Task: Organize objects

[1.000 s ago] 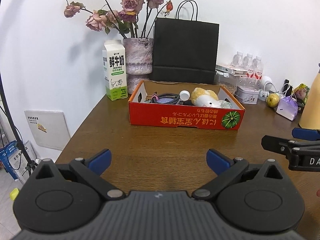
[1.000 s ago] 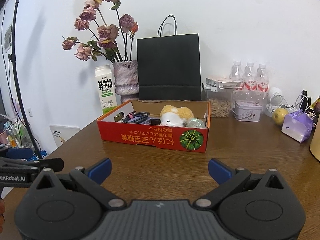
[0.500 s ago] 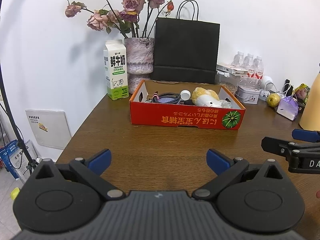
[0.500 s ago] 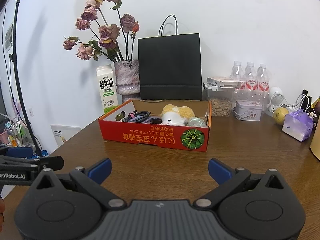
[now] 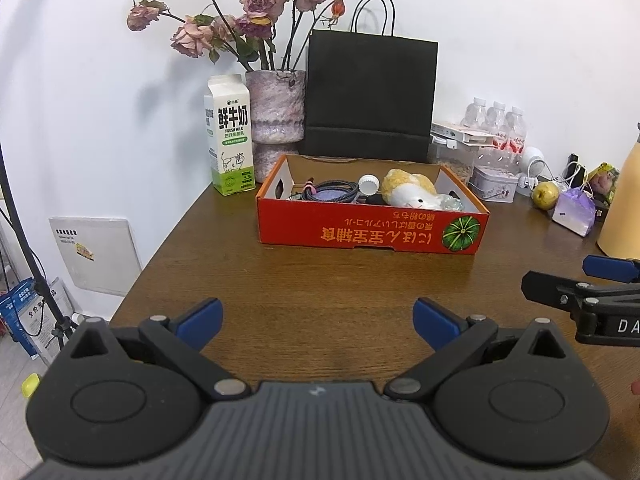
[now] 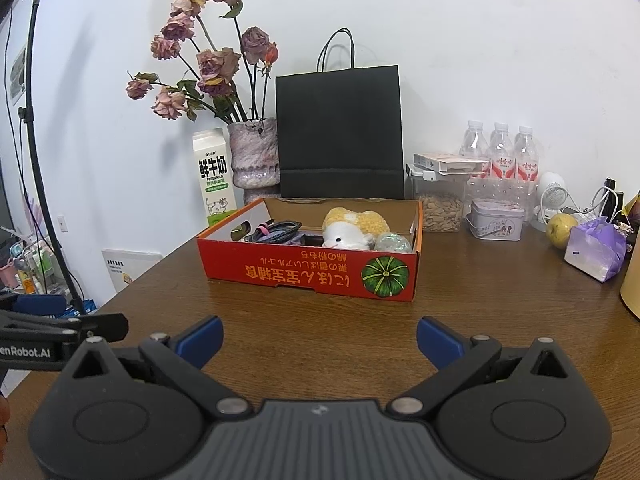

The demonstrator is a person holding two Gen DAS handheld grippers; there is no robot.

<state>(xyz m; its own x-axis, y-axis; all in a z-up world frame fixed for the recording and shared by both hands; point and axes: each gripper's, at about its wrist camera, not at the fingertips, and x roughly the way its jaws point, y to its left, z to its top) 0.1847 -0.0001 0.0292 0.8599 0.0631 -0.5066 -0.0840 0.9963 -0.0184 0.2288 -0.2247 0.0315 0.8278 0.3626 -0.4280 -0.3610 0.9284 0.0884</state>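
A shallow red cardboard box [image 5: 372, 232] [image 6: 312, 274] with a pumpkin picture stands mid-table. Inside lie a yellow-and-white plush toy [image 5: 412, 194] [image 6: 354, 230], coiled dark cables [image 5: 332, 192] [image 6: 278, 232], a white cap [image 5: 369, 184] and a clear crinkly ball [image 6: 392, 243]. My left gripper [image 5: 318, 318] hovers open over bare wood well short of the box, holding nothing. My right gripper [image 6: 320, 338] is open too, empty, the same distance back. Each gripper shows at the edge of the other's view: the right one [image 5: 584, 292], the left one [image 6: 64, 332].
Along the wall stand a milk carton [image 5: 229, 140], a vase of dried roses [image 5: 276, 120], a black paper bag [image 5: 368, 96], water bottles [image 6: 500, 152], a nut jar [image 6: 440, 204], a tin [image 6: 496, 224], a pear [image 6: 562, 230] and a purple pouch [image 6: 596, 254]. A yellow jug [image 5: 624, 208] stands far right.
Both grippers have drifted very slightly; the box and wall objects sit a touch differently in each view. Nothing on the table has moved and both grippers stay open.
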